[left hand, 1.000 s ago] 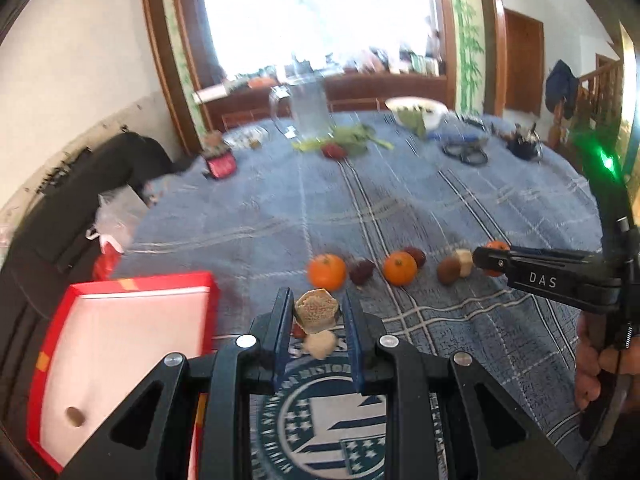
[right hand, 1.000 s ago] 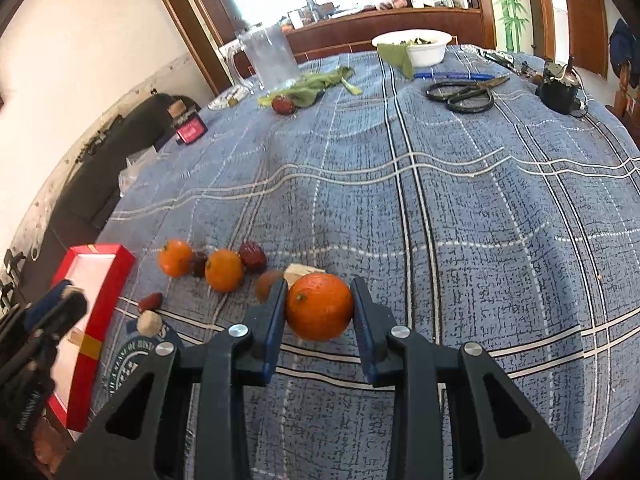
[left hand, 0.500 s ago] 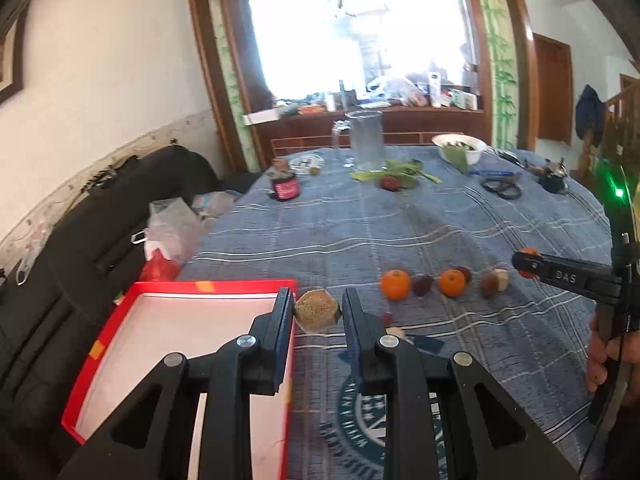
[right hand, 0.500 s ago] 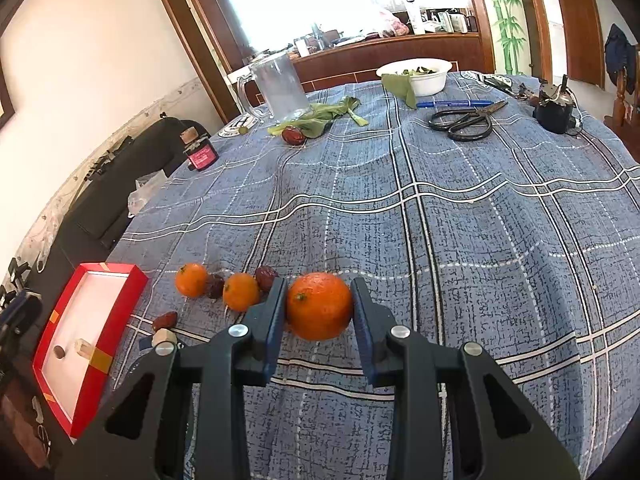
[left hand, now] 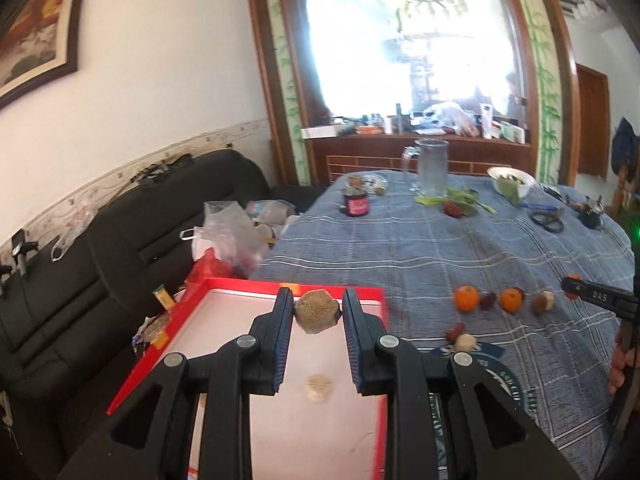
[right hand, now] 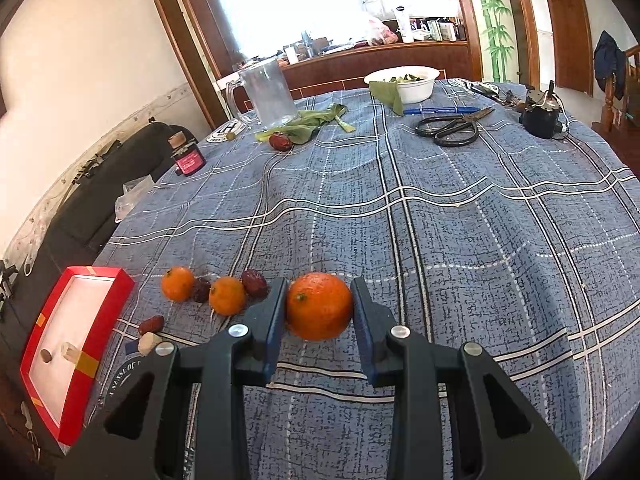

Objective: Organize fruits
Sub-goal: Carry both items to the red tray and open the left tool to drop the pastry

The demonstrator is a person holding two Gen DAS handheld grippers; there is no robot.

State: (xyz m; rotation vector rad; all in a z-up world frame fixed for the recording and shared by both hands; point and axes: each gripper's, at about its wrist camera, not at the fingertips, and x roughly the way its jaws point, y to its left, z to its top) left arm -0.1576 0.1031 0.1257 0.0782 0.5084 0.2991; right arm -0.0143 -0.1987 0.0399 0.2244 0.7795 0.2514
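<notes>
The left tongs (left hand: 316, 312) were clamped on a tan, rough lump (left hand: 317, 311) above the red tray (right hand: 102, 312), which held two small pale pieces (right hand: 69, 351). On the blue checked counter (right hand: 440, 220) just right of the tray lay two oranges (right hand: 177, 283), three dark dates (right hand: 254, 283) and one pale chunk (right hand: 147, 342). The right tongs (right hand: 319, 306) gripped a third orange (right hand: 319, 306) above the cloth; nothing stood between it and the tray but that row of fruit.

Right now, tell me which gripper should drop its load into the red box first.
Left. The left gripper holds its rough tan lump directly over the red box. The right gripper grips a mandarin orange well away, over the blue checked tablecloth.
</notes>
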